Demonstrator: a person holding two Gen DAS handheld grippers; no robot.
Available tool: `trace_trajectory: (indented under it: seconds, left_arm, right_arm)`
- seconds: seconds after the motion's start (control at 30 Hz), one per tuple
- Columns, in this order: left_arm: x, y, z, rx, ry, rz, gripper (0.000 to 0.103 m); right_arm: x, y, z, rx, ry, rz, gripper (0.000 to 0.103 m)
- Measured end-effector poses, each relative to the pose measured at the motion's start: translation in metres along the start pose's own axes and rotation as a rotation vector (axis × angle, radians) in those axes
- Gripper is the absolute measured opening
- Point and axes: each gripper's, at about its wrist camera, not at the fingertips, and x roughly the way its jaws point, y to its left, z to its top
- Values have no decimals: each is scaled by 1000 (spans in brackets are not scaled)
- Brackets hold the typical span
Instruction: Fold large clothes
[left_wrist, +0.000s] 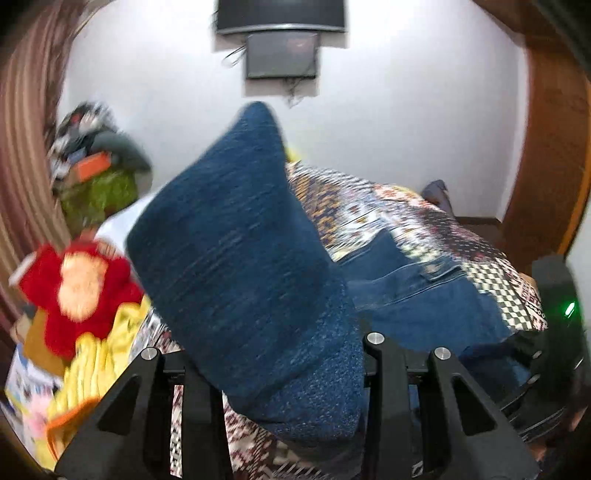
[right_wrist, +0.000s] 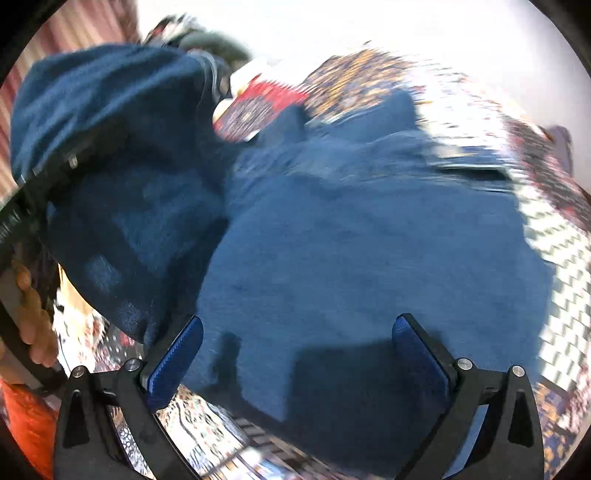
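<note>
While the jeans (left_wrist: 413, 291) lie mostly spread on the patterned bedspread (left_wrist: 373, 206), one part of them is off the bed: the left gripper (left_wrist: 280, 373) is clamped on a thick fold of denim, which stands up and away from its jaws and fills the middle of the left wrist view. Left of that gripper sits a heap of other laundry, a red garment (left_wrist: 74, 280) and a yellow one (left_wrist: 96, 362) among them, none of it folded as far as can be seen.

To the right of the raised fold, the rest of the jeans runs flat across the bed, a back pocket (left_wrist: 439, 269) showing. Further right again, the right gripper (right_wrist: 299, 358) hovers just above that flat denim with its jaws spread wide and nothing between the blue pads (right_wrist: 177, 362); whether they touch the cloth is lost in blur.

By my reading the first fold is only under way: one end is raised but not laid over, no tidy folded shape exists yet, and the side heap looks untouched.
</note>
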Motion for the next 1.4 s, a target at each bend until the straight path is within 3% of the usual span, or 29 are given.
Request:
trace_trajectory:
  seconds: [0.17, 0.33, 0.47, 0.6, 0.7, 0.87, 0.97, 1.0, 1.1, 1.27, 1.4]
  left_arm:
    - [-2, -71, 21, 164, -81, -28, 36]
    - [3, -138, 24, 299, -81, -119, 34]
    - [4, -191, 4, 410, -61, -198, 34]
    - [9, -235, -36, 599, 11, -213, 34]
    - [15, -246, -63, 665, 84, -217, 36]
    - [16, -237, -83, 640, 164, -258, 41]
    - [10, -231, -82, 586, 201, -305, 51]
    - [7, -231, -84, 582, 204, -315, 57]
    - [-13, -226, -83, 550, 240, -368, 90]
    - [-39, -185, -71, 444, 221, -303, 92]
    - [-50, -140, -51, 363, 175, -230, 100]
  right_arm:
    - [-71, -57, -13, 65, -107, -119, 103]
    - [-140, -111, -34, 127, -192, -250, 103]
    - [-172, -138, -57, 168, -213, -345, 103]
    - [-186, -151, -79, 206, -198, -350, 103]
    - [-193, -153, -93, 211, -189, -355, 103]
    - [-197, -157, -103, 214, -190, -351, 103]
    - [-199, -154, -105, 220, -195, -325, 103]
    - [-200, -152, -104, 220, -197, -321, 103]
    - [-202, -144, -103, 216, -200, -292, 103]
    - [-201, -124, -95, 186, -209, -256, 103]
    - [-191, -106, -85, 157, -202, -209, 103]
